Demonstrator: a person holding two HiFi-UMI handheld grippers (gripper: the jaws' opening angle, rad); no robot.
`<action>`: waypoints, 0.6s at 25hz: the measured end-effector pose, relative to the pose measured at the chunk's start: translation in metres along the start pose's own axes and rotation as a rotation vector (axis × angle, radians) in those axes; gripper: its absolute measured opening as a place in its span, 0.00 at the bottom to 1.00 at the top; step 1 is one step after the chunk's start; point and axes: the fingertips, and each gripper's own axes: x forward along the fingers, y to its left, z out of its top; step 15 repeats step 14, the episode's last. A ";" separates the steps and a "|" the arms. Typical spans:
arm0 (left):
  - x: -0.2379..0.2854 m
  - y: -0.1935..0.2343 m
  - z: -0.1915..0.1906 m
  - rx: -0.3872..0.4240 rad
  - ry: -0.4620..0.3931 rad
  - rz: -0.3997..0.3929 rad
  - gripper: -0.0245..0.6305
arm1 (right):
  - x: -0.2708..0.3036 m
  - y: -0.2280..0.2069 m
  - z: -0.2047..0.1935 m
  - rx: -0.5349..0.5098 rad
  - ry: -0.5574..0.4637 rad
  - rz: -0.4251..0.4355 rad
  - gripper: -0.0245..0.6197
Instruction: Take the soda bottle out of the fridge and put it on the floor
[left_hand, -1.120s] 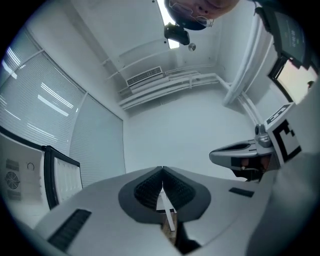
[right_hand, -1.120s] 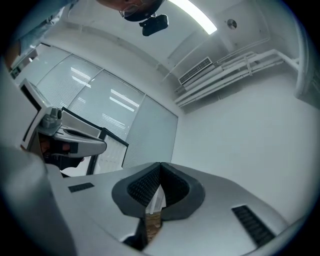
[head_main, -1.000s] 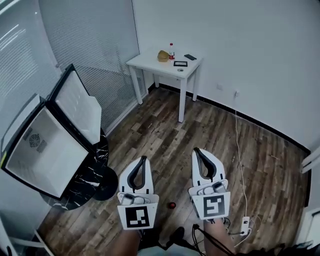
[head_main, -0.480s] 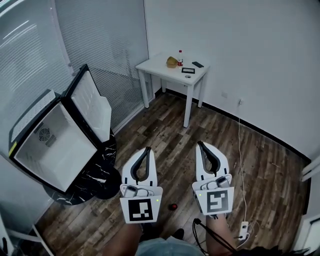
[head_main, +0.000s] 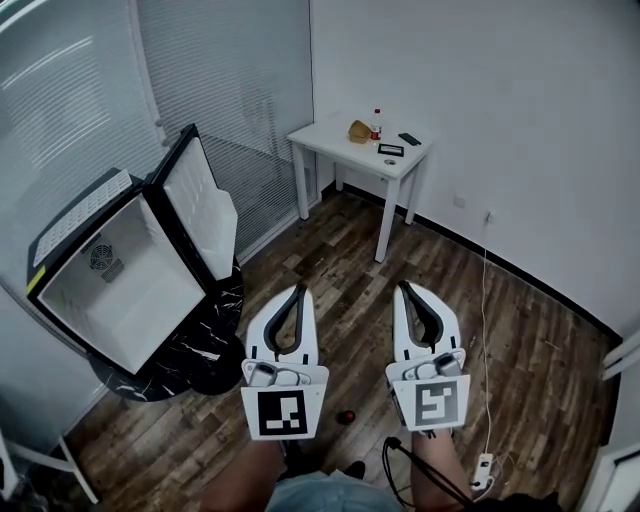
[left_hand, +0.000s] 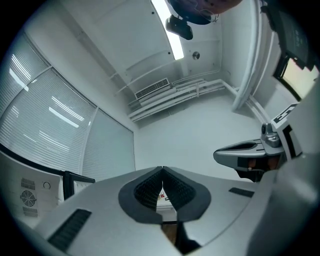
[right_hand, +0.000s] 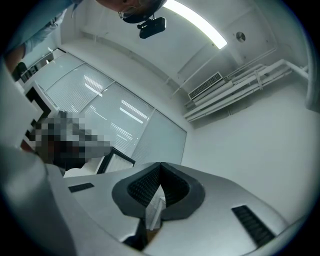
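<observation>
White table (head_main: 335, 141) beside the blinds (head_main: 230, 80), white power strip (head_main: 483, 470) well apart

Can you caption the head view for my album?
Left tool and right tool, both shut, near the open fridge.

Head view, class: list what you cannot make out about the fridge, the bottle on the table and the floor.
1. Fridge door shelf: head view, its own front wall hides any contents.
2. Bottle on the table: head view, too small to read a label.
3. Red thing on the floor: head view, too small to identify.
</observation>
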 end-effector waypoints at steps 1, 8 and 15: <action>-0.001 0.002 0.000 -0.002 0.002 0.005 0.06 | 0.001 0.002 0.001 -0.001 0.000 0.004 0.06; -0.005 0.013 0.002 0.028 -0.006 0.018 0.06 | 0.006 0.013 0.002 -0.004 -0.012 0.022 0.06; -0.002 0.018 -0.001 0.026 -0.005 0.028 0.06 | 0.012 0.016 -0.002 -0.004 0.000 0.025 0.06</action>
